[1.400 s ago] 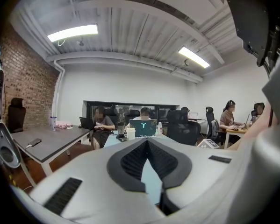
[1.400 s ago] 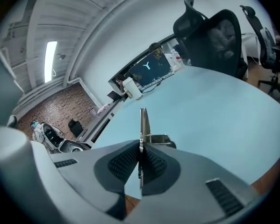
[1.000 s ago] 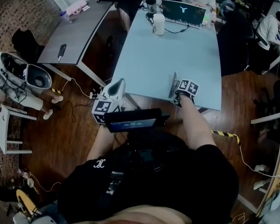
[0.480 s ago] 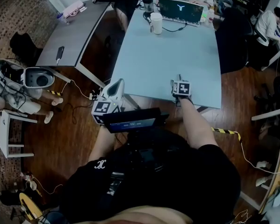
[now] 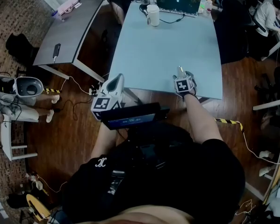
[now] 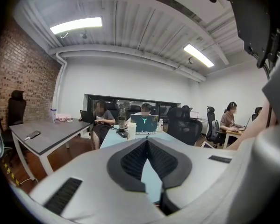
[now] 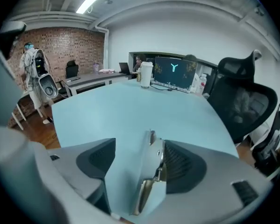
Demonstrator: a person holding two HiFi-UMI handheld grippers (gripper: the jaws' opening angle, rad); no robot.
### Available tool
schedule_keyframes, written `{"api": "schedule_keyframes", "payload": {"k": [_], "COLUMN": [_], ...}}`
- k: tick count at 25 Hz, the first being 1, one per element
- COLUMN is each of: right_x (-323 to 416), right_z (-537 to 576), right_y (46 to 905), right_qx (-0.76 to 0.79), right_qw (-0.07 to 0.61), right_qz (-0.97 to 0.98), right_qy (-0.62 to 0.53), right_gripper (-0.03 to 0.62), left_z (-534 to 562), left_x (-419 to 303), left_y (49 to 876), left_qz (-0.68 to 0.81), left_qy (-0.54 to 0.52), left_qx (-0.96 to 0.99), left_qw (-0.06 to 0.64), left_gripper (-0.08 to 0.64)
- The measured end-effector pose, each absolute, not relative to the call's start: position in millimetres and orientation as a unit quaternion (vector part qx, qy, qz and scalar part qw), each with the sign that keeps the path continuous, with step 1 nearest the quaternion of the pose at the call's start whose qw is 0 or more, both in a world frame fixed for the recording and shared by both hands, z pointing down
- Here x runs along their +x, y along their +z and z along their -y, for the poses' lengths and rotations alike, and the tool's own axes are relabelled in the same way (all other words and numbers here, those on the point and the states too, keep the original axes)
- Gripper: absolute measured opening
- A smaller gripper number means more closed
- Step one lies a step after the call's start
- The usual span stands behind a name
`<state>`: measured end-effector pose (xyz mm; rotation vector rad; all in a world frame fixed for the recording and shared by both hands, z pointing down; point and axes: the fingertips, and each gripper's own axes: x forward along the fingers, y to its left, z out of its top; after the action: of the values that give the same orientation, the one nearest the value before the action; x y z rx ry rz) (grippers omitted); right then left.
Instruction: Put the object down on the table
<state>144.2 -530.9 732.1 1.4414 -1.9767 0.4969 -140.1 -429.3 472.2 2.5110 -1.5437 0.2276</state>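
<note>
Since the task is a set-down, entries run from the holder outward.

1. Left claw (image 6: 147, 143): at 11 o'clock from the person, off the near edge of the desk (image 7: 130, 106). Jaws together, nothing between them. Judged parked, with no share in the placing.

2. Right claw (image 7: 140, 143): at 1 o'clock, tipped down over the desk's near edge. Its jaws have just been opening and stand wide apart, which suits a release rather than a carry.

3. Metal object (image 7: 151, 171): thin, shiny, apparently hinged, standing on edge between the right claw's jaws. It leans on the right-hand pad (image 7: 179, 164) and sits well apart from the left-hand pad (image 7: 95, 160), so nothing clamps it. Its lower end seems to meet the desk, though the contact is not clear. Judged all but delivered, and likely to tip flat once the pad draws off.

4. Desk: pale blue, bare across its middle, leaving free room for the drop.

5. White cup (image 7: 146, 73): 12 o'clock, far end, just beside an open laptop (image 7: 173, 73). Both are well apart from the object.
</note>
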Motion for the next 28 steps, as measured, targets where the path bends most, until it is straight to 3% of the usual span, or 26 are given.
{"api": "schedule_keyframes", "payload": {"k": [1,2,4,9,14,16,17,20,24,28], "right_x": [146,150,161,162,155,149,148,154,173,199], "right_z": [532,531,528,537,527,515,507,478,434,395], "right_y": [732,735,732,703,626,567,538,464,398,371], "right_qx": [0.548,0.552,0.571,0.573,0.596,0.605,0.609,0.624,0.649,0.664], "right_qw": [0.305,0.29,0.28,0.29,0.2,0.136,0.107,0.035,-0.02,-0.027], "right_qz": [0.751,0.747,0.737,0.757,0.777,0.785,0.786,0.775,0.745,0.726], "right_qy": [0.207,0.23,0.231,0.124,0.037,0.007,-0.019,-0.096,-0.151,-0.176], "right_gripper": [0.314,0.354,0.354,0.36,0.353,0.302,0.23,0.104,0.048,0.01], "left_z": [430,430,429,435,436,437,438,438,437,432], "left_x": [-141,-141,-140,-137,-130,-126,-123,-112,-90,-57], "left_y": [471,471,473,478,477,476,475,468,460,446], "left_qz": [0.52,0.52,0.518,0.517,0.508,0.503,0.501,0.493,0.474,0.455], "left_qy": [0.075,0.073,0.074,0.073,0.072,0.068,0.065,0.058,0.048,0.042], "left_qx": [0.846,0.846,0.846,0.848,0.854,0.857,0.859,0.865,0.877,0.888], "left_qw": [0.093,0.095,0.097,0.093,0.089,0.086,0.084,0.074,0.062,0.041], "left_gripper": [-0.009,-0.009,-0.009,-0.009,-0.009,-0.009,-0.009,-0.009,-0.009,-0.009]}}
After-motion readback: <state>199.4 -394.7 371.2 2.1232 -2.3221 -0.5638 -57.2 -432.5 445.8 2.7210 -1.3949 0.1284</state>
